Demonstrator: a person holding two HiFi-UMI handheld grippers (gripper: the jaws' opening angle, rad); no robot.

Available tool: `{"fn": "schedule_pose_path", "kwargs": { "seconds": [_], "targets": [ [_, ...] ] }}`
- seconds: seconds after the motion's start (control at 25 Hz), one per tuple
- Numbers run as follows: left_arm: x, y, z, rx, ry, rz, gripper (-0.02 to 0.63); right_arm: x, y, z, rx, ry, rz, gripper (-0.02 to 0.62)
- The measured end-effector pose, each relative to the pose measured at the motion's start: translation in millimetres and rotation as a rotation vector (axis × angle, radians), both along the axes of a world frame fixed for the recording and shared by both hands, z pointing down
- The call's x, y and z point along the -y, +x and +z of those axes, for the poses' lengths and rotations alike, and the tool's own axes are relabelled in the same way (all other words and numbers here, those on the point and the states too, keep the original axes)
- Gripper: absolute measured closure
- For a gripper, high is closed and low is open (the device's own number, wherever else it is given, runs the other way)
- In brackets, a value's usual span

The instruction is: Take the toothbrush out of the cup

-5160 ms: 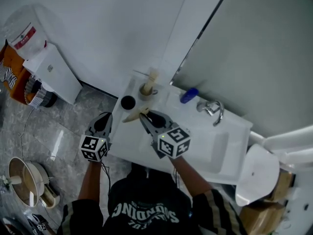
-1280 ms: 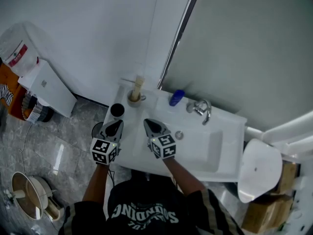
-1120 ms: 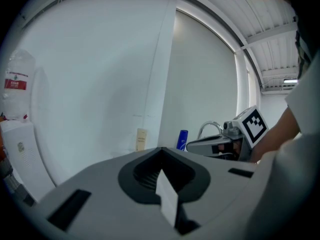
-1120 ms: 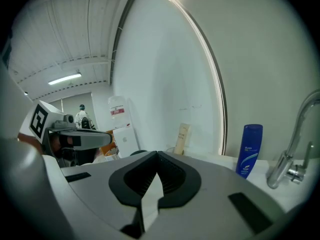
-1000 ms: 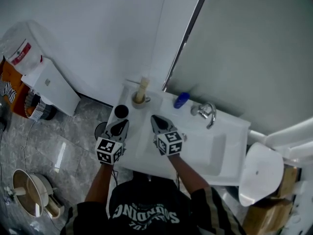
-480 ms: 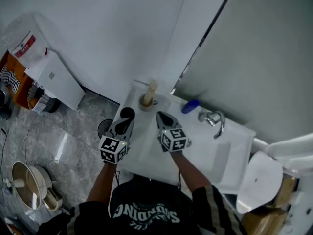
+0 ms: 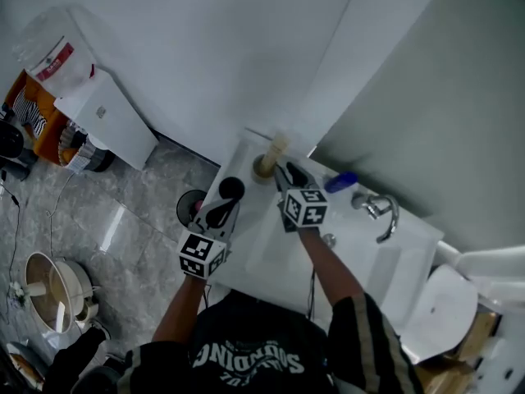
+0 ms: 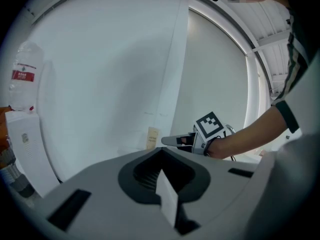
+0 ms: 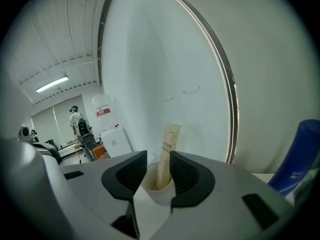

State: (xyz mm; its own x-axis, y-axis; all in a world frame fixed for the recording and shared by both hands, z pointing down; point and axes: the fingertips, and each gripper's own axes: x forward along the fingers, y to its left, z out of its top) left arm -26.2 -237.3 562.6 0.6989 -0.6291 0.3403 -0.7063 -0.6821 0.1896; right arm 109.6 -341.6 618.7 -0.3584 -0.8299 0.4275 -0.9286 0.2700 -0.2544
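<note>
1. Right, containers first: a dark round container [image 7: 230, 189] sits at the washbasin's left edge. Next along, the white cup [image 7: 263, 168] by the wall holds the toothbrush [image 7: 276, 148], upright in its paper sleeve. A blue bottle [image 7: 340, 181] is further right.
2. Left gripper [image 7: 223, 209] hovers beside the dark container, jaws together, empty.
3. Right gripper [image 7: 283, 171] is at the cup, its jaws just opened, toothbrush framed between them, unpinched.
4. White washbasin [image 7: 271, 257], tap [image 7: 379, 212] on the right, grey tiled floor [image 7: 123, 212] on the left.
5. Half a second ago the right gripper hung further back from the cup.
</note>
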Motion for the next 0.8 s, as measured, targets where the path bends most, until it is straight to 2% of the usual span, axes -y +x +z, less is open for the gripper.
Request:
{"fn": "schedule_pose_path", "kwargs": {
  "seconds": [0.32,0.4,0.6,0.68,0.8],
  "targets": [
    [-3,-19,12,0.018,-0.026,-0.032,0.606,46,5,35,0.035,-0.130,0.047,0.466],
    [-3,-25,14,0.021,-0.035,-0.044,0.606,52,3,39,0.031,-0.148,0.030,0.466],
    [-3,-36,19,0.028,-0.048,-0.058,0.606,59,-2,42,0.001,-0.140,-0.031,0.468],
    [-2,-37,20,0.030,-0.049,-0.058,0.606,60,-3,39,0.024,-0.124,-0.040,0.516],
    [-2,-39,19,0.031,-0.042,-0.061,0.606,57,-6,35,0.010,-0.104,-0.053,0.538]
  ]
}}
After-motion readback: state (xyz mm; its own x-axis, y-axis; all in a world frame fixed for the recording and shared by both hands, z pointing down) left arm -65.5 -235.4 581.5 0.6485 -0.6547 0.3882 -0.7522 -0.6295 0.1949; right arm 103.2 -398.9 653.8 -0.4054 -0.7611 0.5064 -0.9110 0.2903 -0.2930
